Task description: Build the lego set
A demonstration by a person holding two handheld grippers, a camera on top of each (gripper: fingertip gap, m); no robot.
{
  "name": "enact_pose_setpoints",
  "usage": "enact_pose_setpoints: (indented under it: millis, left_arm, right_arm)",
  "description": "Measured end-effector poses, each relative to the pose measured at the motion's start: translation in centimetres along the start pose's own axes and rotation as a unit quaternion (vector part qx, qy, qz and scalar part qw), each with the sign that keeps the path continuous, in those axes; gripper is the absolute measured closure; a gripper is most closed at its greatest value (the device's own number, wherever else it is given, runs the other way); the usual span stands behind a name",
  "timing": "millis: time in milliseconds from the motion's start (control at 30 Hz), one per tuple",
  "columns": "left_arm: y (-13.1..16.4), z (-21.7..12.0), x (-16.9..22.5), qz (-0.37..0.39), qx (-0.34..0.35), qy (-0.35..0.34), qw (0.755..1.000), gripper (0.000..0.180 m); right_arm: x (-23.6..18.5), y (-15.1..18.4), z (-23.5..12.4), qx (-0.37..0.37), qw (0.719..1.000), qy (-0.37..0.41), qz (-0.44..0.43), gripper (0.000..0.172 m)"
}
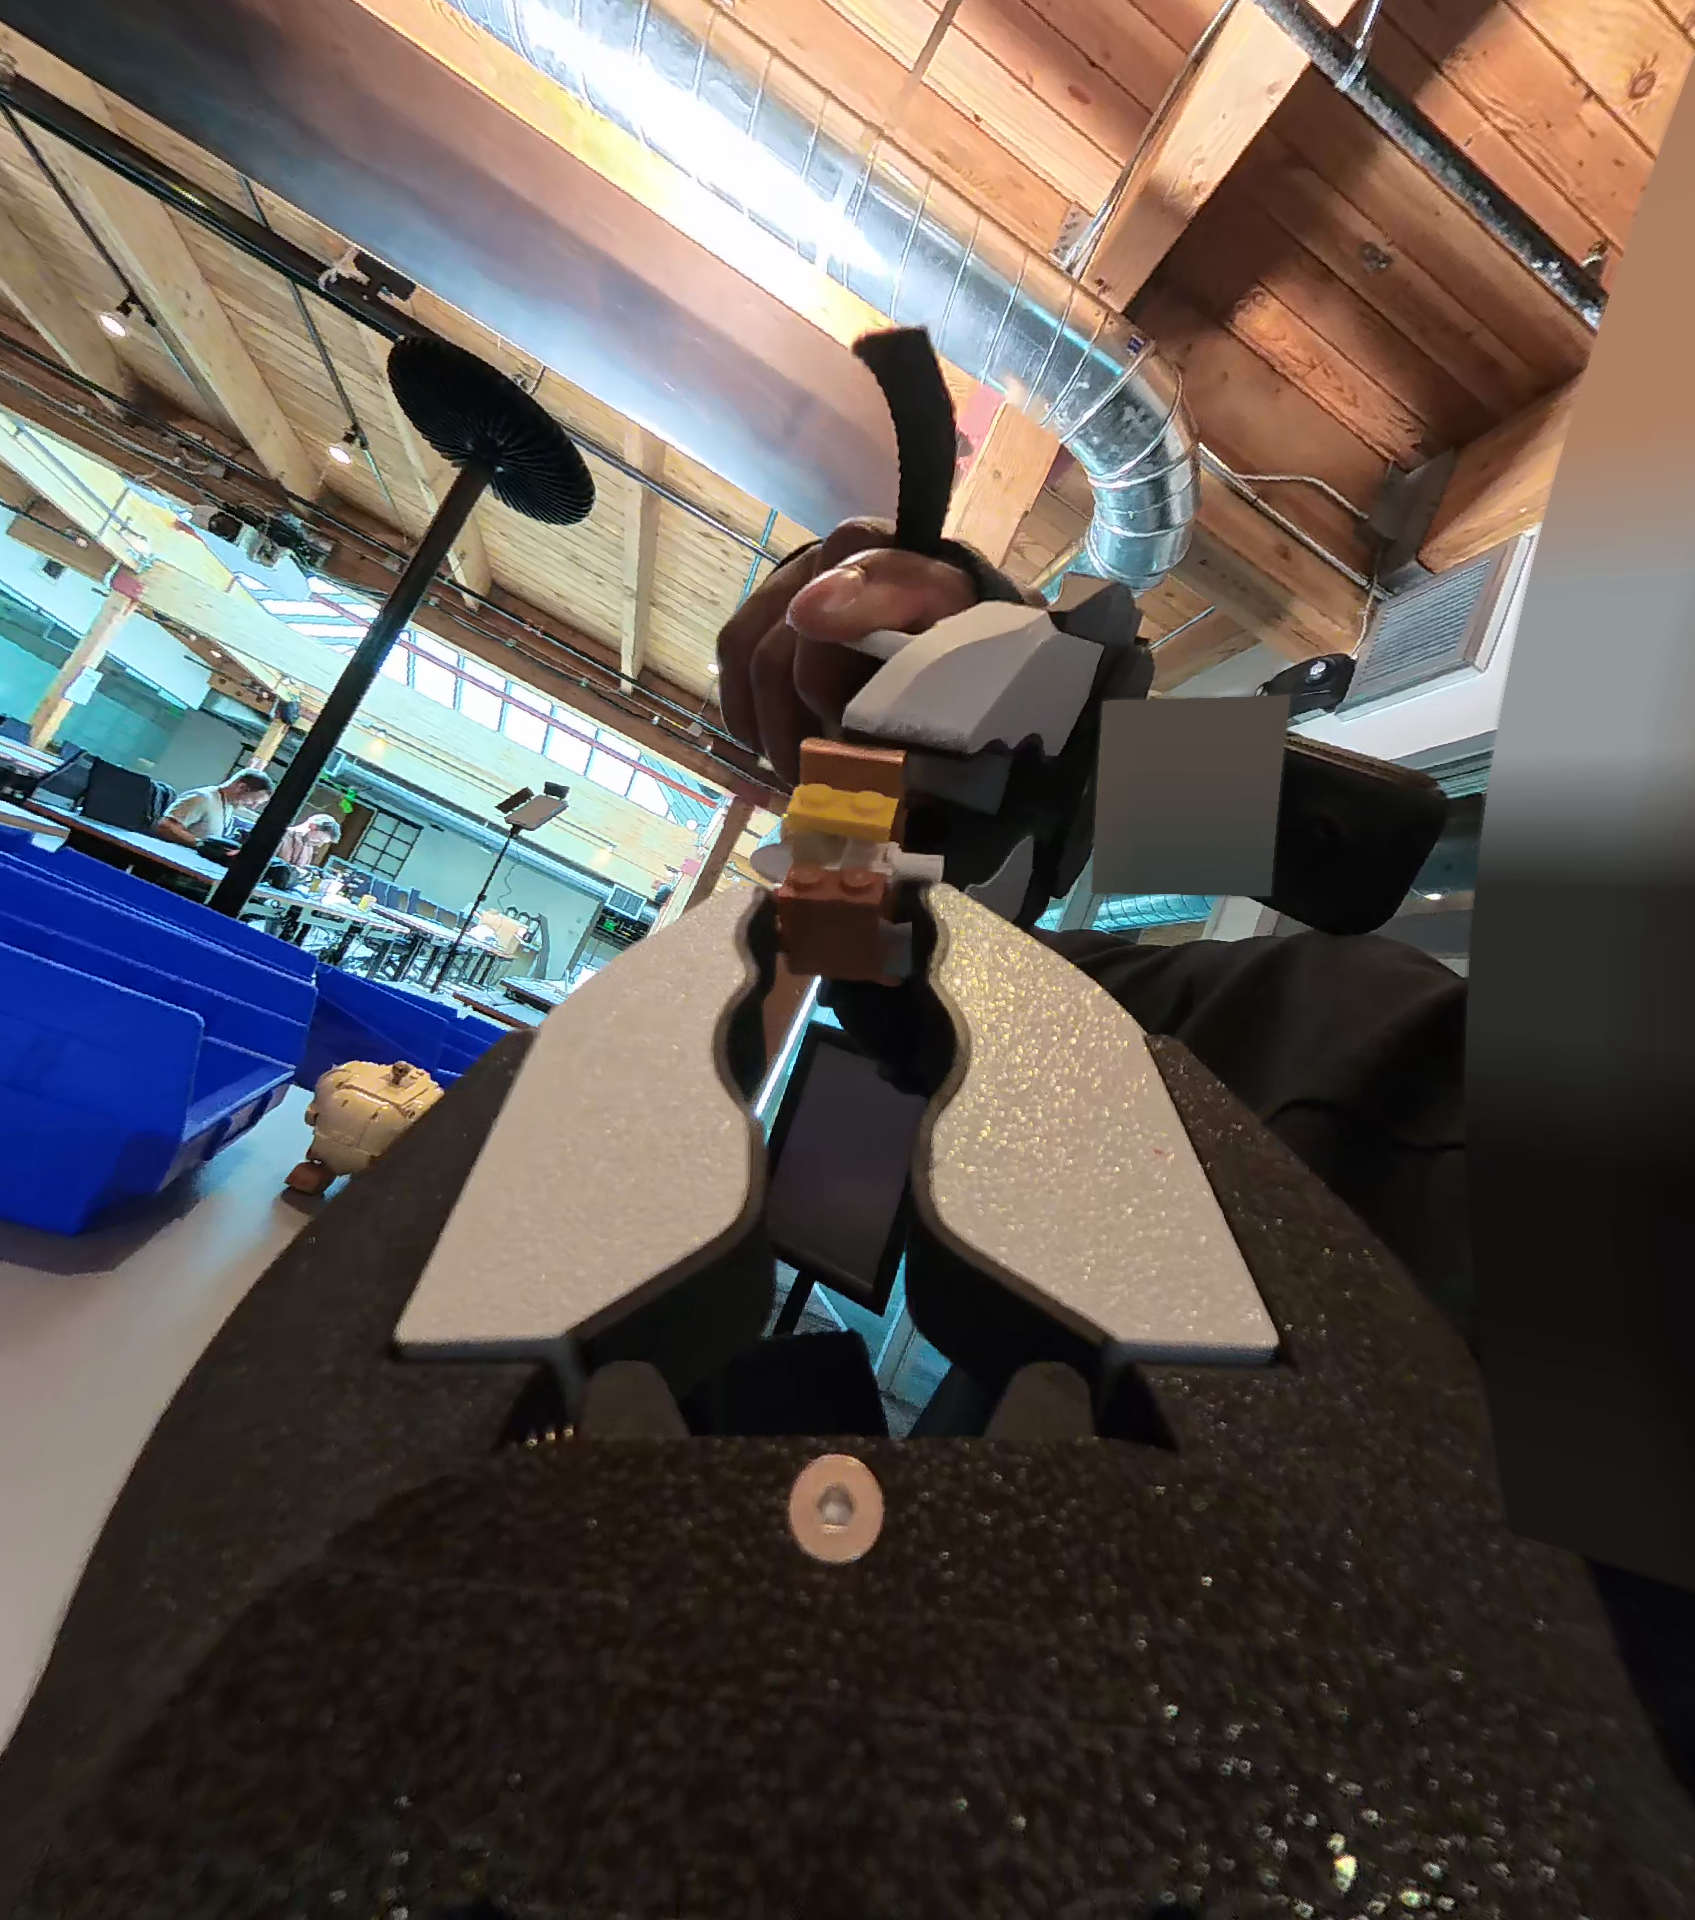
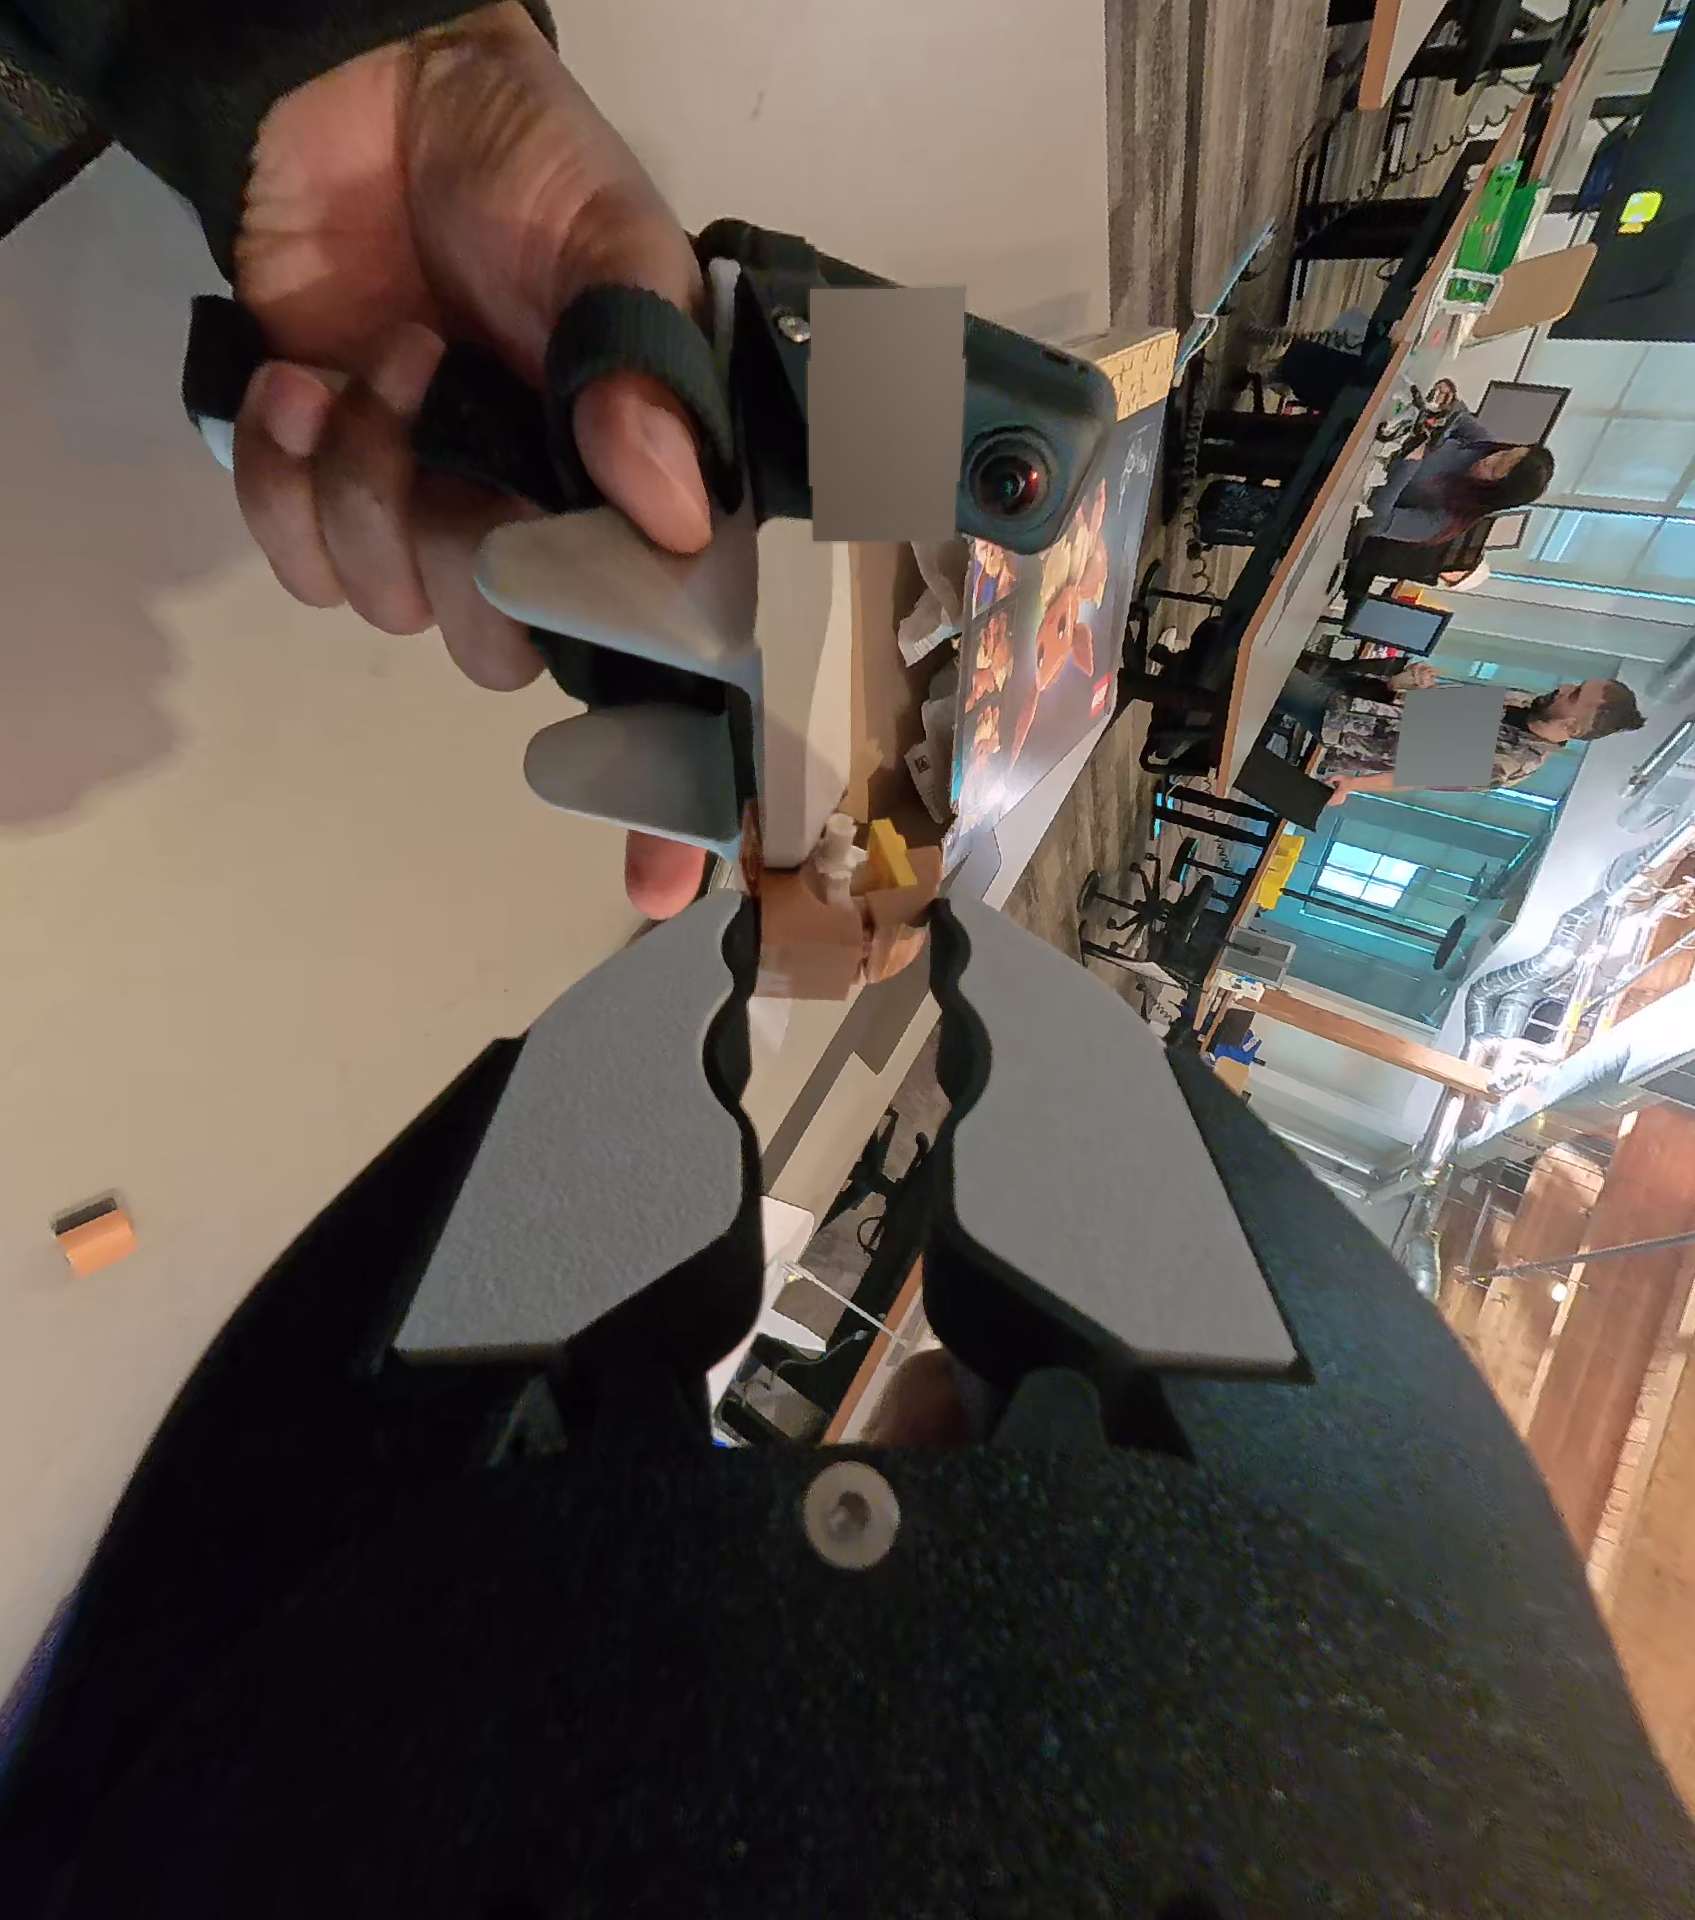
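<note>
A white table (image 2: pixel 147 987) spreads over the left half of the right wrist view, and in the left wrist view blue bins (image 1: pixel 43 1039) stand on it at nine o'clock. A person's hand (image 2: pixel 427 343) at eleven o'clock of the right wrist view grips the other tool's handle. The left gripper (image 1: pixel 838 920) has its jaws narrowed onto the lower brown block of a small brick assembly (image 1: pixel 838 862), brown, yellow and clear-white, which sits at the frame's centre, raised off the table. The right gripper (image 2: pixel 838 935) clamps the same assembly from another side, its pads (image 2: pixel 942 935) pressed on the brown parts. A tan rounded brick figure (image 1: pixel 370 1117) rests on the table at eight o'clock beside the bins. A lone small brown brick (image 2: pixel 95 1231) lies on the table at eight o'clock in the right wrist view.
</note>
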State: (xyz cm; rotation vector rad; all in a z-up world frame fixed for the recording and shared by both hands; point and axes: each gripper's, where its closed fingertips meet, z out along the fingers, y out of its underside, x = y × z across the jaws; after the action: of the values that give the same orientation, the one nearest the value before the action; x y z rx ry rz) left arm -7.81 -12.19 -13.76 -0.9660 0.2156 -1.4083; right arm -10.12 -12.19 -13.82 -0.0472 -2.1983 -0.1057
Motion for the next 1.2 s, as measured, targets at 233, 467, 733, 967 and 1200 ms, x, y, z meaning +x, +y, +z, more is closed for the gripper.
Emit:
enact_pose_setpoints:
  millis: [233,467,733,967,1200]
  left_arm:
    - [0.1,0.3,0.4,0.000,0.009,0.019,1.000,0.161]
    - [-0.1,0.2,0.8,-0.036,0.026,0.062,0.997,0.161]
    - [-0.5,-0.1,1.0,-0.084,0.052,0.110,0.989,0.162]
    - [-1.0,-0.5,1.1,-0.103,0.070,0.129,0.984,0.162]
    - [-1.1,-0.5,0.8,-0.111,0.072,0.119,0.984,0.161]
  right_arm:
    - [0.0,-0.3,0.0,0.014,1.000,-0.006,0.020,0.140]
    - [0.0,-0.6,0.1,0.022,1.000,0.003,0.016,0.139]
    - [0.5,-0.6,0.1,0.026,0.999,0.023,0.023,0.133]
    - [0.3,-0.4,-0.1,0.032,0.998,0.038,0.033,0.147]
    - [0.2,-0.1,-0.1,0.026,0.998,0.050,0.022,0.152]
